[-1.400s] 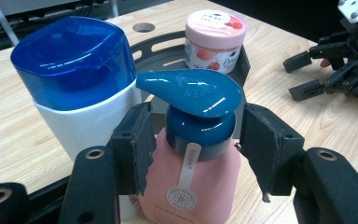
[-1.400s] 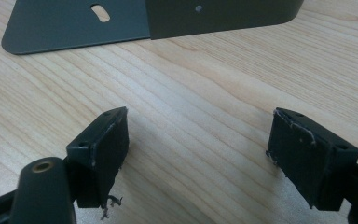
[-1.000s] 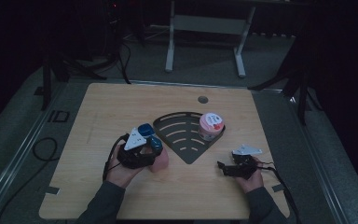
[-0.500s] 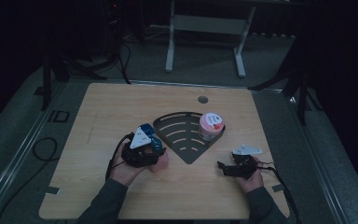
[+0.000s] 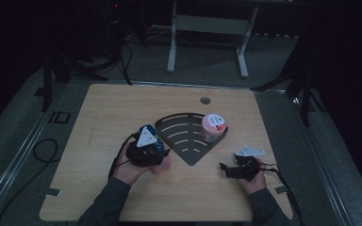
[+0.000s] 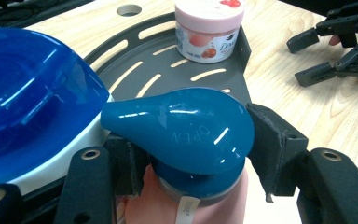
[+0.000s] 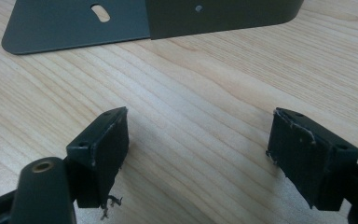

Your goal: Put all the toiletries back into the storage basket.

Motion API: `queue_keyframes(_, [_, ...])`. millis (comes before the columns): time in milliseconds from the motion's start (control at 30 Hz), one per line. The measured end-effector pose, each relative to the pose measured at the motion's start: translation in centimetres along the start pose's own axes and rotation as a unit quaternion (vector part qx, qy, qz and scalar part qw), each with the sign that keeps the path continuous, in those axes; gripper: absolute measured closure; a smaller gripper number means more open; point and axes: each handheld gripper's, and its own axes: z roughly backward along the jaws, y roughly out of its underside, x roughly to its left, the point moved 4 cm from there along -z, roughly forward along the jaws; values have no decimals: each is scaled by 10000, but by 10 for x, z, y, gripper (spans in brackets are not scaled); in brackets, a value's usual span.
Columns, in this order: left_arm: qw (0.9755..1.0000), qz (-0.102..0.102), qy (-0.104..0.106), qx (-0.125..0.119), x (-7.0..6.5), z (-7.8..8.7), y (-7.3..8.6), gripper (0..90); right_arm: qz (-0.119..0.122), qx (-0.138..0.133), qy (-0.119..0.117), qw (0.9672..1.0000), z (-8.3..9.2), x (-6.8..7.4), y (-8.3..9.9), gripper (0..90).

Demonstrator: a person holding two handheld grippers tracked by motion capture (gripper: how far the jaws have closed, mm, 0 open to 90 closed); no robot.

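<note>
- high view: the left gripper (image 5: 147, 151) sits at the near left edge of the dark slotted tray (image 5: 181, 136), its fingers holding a pink bottle with a teal cap (image 5: 160, 161) upright just off the tray's left rim. a second ago the same hand was a touch further left and nearer; it has crept toward the tray, and the bottle has come with it. the pink jar (image 5: 213, 127) stands in the tray's far right corner. the right gripper (image 5: 235, 168) rests low on the wooden surface (image 5: 99, 117), near right of the tray.
- left gripper view: the teal cap (image 6: 186, 128), embossed "open", lies between the two black fingers (image 6: 275, 140), which hold the bottle's neck at a middling width. the jar (image 6: 209, 28) is beyond, on the tray (image 6: 135, 65).
- right gripper view: the fingers (image 7: 102, 149) stand wide with nothing between them, just bare surface (image 7: 191, 116); the tray's corner (image 7: 74, 28) lies ahead.
- judgement: the small shift suggests the bottle is being carried to join the jar; it is not yet on the tray.
</note>
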Motion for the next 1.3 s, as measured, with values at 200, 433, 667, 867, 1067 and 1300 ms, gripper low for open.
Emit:
queue_keyframes(200, [9999, -68, -6, 81, 0, -3, -2, 445, -2, -1, 0, 10000, 0, 0, 0, 199])
queue_keyframes(433, [9999, -84, -27, 145, 1, -1, -3, 501, 5, 2, 0, 10000, 0, 0, 0, 199])
queue_keyframes(667, [9995, -178, -43, 272, 1, -1, -5, 511, 4, 2, 0, 10000, 0, 0, 0, 199])
queue_keyframes(867, [9991, -222, -43, 350, 1, 0, -6, 516, 4, 1, 0, 10000, 0, 0, 0, 199])
queue_keyframes(1067, [9988, -244, -52, 419, 1, 0, -8, 516, 10, -1, 2, 10000, 0, 0, 0, 199])
queue_keyframes(1300, [9984, -235, -35, 512, 1, 0, -9, 518, 13, 1, 2, 10000, 0, 0, 0, 199])
